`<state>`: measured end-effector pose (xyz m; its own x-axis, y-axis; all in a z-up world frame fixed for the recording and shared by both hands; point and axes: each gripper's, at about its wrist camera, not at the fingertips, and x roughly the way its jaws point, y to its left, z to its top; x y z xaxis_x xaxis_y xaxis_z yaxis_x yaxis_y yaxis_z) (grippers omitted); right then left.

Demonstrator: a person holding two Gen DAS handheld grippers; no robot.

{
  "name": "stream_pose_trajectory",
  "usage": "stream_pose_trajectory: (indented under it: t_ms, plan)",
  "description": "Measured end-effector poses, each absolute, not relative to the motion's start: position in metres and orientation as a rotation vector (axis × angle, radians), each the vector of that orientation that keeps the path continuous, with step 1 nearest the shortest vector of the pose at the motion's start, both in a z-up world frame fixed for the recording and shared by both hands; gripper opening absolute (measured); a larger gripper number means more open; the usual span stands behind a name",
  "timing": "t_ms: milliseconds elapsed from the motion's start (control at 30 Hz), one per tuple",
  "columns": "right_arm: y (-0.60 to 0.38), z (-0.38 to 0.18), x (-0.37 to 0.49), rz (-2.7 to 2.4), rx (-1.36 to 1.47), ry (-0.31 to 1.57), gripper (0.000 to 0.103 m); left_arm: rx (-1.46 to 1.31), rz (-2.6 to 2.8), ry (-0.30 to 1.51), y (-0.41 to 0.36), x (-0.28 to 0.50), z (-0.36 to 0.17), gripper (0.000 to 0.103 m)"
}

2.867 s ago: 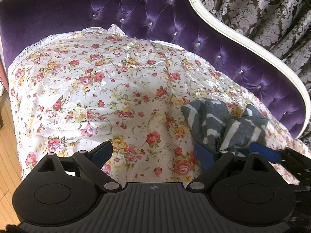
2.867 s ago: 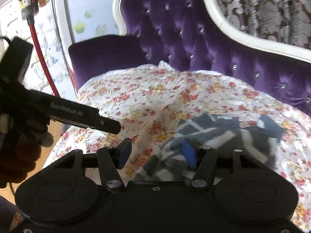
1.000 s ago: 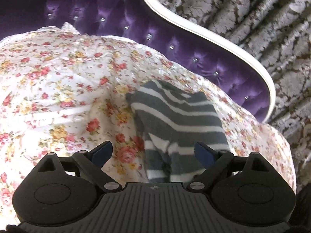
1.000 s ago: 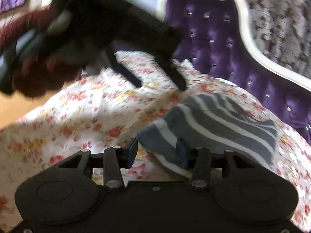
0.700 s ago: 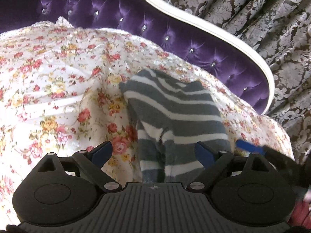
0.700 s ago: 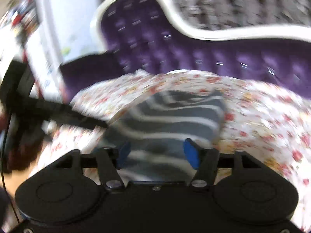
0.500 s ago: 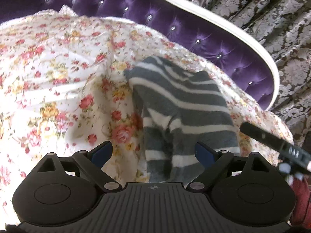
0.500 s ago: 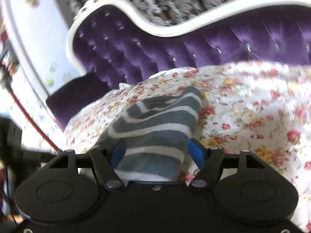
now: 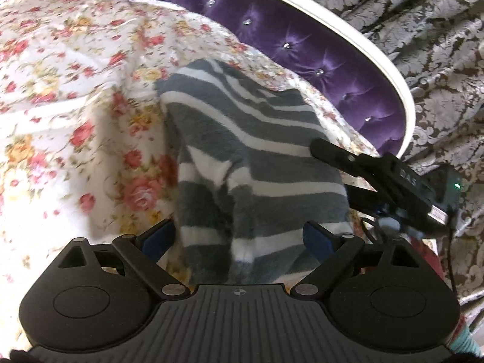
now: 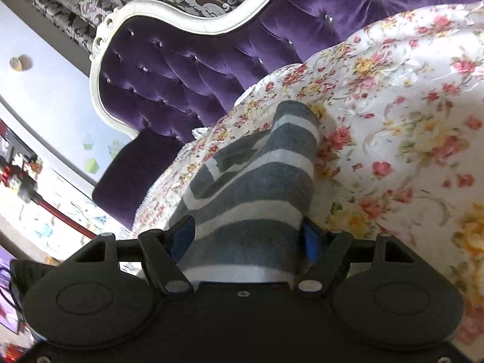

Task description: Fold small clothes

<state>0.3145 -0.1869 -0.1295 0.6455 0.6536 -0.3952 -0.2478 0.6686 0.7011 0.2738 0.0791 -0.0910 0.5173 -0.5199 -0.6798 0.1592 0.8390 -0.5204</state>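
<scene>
A small grey-and-white striped garment [image 9: 257, 139] lies flattened on the floral cover [image 9: 60, 90] of a purple sofa. My left gripper [image 9: 237, 237] hangs low over its near end, open wide, with the cloth lying between the blue pads and neither pad pressing it. From the right, one black finger [image 9: 332, 154] of the right gripper reaches over the garment's edge. In the right wrist view the garment [image 10: 257, 181] fills the gap of my right gripper [image 10: 246, 239]. Those jaws are opening and do not pinch the cloth.
The tufted purple sofa back [image 9: 302, 45] with its white frame [image 10: 115, 60] rises behind the cover [image 10: 408, 151]. A patterned curtain [image 9: 438, 45] hangs beyond it. A dark purple armrest [image 10: 136, 175] and a red-handled tool [image 10: 60, 211] show at the left.
The right gripper rolled hard, swung round to the garment's right end and widened its jaws. The left gripper sank closer to the garment. The crumpled garment now lies flat.
</scene>
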Motion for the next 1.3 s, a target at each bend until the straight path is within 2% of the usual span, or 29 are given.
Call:
stream_pose_trajectory:
  t_ms: [267, 300, 333, 367, 400, 600, 967, 1200, 1233, 1300]
  plan:
    - [-0.185, -0.135, 0.33, 0.588, 0.698, 0.692, 0.077, -0.517, -0.508, 0.913, 0.074, 0.287, -0.096, 0.09]
    - [-0.183, -0.134, 0.33, 0.587, 0.692, 0.692, 0.077, -0.528, -0.515, 0.907, 0.073, 0.287, -0.097, 0.075]
    - [-0.181, -0.133, 0.33, 0.587, 0.679, 0.695, 0.068, -0.539, -0.516, 0.911, 0.072, 0.287, -0.098, 0.063]
    - [-0.179, -0.131, 0.329, 0.576, 0.646, 0.702, 0.059, -0.542, -0.519, 0.92, 0.073, 0.287, -0.1, 0.042]
    - [-0.176, -0.128, 0.329, 0.552, 0.601, 0.713, 0.045, -0.543, -0.527, 0.93, 0.074, 0.287, -0.101, 0.031]
    - [-0.166, -0.101, 0.305, 0.502, 0.505, 0.737, 0.043, -0.583, -0.597, 0.928, 0.076, 0.263, -0.089, 0.027]
    - [-0.164, -0.074, 0.17, 0.463, 0.523, 0.801, 0.043, -0.54, -0.671, 0.924, 0.065, 0.127, -0.061, 0.028]
    - [-0.161, -0.092, 0.101, 0.405, 0.431, 0.812, 0.053, -0.478, -0.517, 0.953, 0.068, 0.069, -0.093, 0.029]
    - [-0.163, -0.097, 0.094, 0.363, 0.408, 0.805, 0.054, -0.45, -0.456, 0.954, 0.071, 0.065, -0.099, 0.031]
    - [-0.168, -0.102, 0.083, 0.3, 0.383, 0.772, 0.056, -0.458, -0.402, 0.932, 0.08, 0.059, -0.107, 0.046]
